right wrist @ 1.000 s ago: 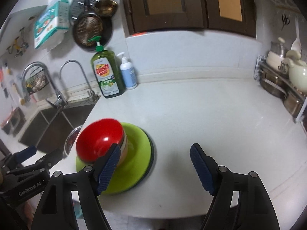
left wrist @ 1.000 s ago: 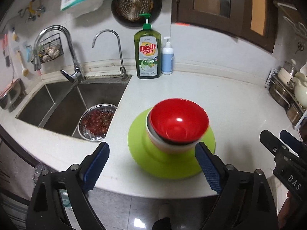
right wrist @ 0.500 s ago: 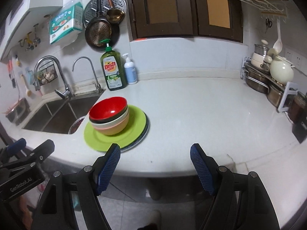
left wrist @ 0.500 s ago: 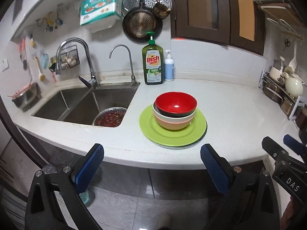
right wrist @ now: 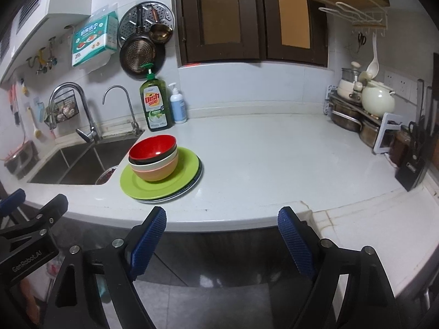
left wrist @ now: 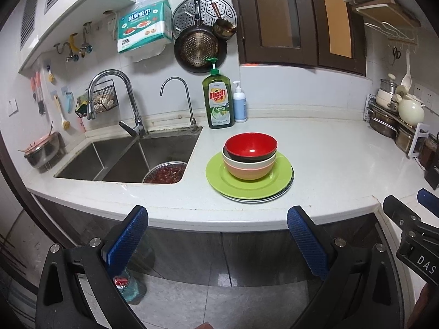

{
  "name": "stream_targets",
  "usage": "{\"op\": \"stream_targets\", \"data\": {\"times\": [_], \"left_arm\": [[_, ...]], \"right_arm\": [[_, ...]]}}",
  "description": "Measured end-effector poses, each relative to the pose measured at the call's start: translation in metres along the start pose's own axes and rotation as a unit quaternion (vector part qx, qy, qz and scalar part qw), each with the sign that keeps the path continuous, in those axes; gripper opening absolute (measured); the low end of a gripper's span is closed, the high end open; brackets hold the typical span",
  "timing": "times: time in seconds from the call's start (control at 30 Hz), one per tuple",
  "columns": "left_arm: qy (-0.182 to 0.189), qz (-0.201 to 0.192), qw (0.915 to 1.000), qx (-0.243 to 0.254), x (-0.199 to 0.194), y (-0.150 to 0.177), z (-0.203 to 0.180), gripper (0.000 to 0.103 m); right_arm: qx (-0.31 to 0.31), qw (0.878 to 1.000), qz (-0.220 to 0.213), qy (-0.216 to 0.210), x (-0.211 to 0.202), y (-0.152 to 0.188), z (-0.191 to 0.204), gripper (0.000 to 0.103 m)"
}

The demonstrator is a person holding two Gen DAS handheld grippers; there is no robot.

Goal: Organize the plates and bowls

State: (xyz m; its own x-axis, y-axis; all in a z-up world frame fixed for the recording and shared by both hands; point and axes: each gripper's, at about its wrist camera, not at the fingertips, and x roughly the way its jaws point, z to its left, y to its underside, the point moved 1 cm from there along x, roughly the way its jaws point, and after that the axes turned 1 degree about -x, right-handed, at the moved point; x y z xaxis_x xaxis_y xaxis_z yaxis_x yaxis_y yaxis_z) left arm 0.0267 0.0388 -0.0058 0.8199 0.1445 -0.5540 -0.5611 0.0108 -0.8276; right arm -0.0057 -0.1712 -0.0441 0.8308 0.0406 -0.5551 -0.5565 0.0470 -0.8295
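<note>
Blue-padded left gripper point(left wrist: 216, 231): jaws spread wide, holding nothing, in front of the counter edge and well short of the plate stack.
Blue-padded right gripper point(right wrist: 222, 226): jaws likewise spread and empty, in front of the counter edge, to the right of the plate stack.
White countertop point(right wrist: 274, 164): carries the plate stack near its front edge.
Plate stack: a lime-green plate point(left wrist: 248, 183) lies on top, with the rims of other plates showing under it.
Bowl stack: centred on the green plate; an orange bowl point(left wrist: 248, 170) at the bottom, a cream bowl point(left wrist: 233, 156) nested in it, a red bowl point(left wrist: 251, 146) with a dark outside on top.
Sink point(left wrist: 126, 159): just left of the plate stack; a metal colander point(left wrist: 164, 171) of dark red fruit sits inside.
Dish soap bottle point(left wrist: 218, 101): behind the plate stack, at the wall, beside a small white pump bottle point(left wrist: 239, 105).
</note>
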Motion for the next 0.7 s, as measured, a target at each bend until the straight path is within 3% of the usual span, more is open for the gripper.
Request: {"op": "stream_targets", "data": {"times": [0.7], "left_arm": [[0.018,-0.01,0.9996,0.019,-0.031,0.011,0.013,0.103]], "right_arm": [[-0.001,1.0,-0.015,0.015,-0.046,0.016,0.016,0.084]]}}
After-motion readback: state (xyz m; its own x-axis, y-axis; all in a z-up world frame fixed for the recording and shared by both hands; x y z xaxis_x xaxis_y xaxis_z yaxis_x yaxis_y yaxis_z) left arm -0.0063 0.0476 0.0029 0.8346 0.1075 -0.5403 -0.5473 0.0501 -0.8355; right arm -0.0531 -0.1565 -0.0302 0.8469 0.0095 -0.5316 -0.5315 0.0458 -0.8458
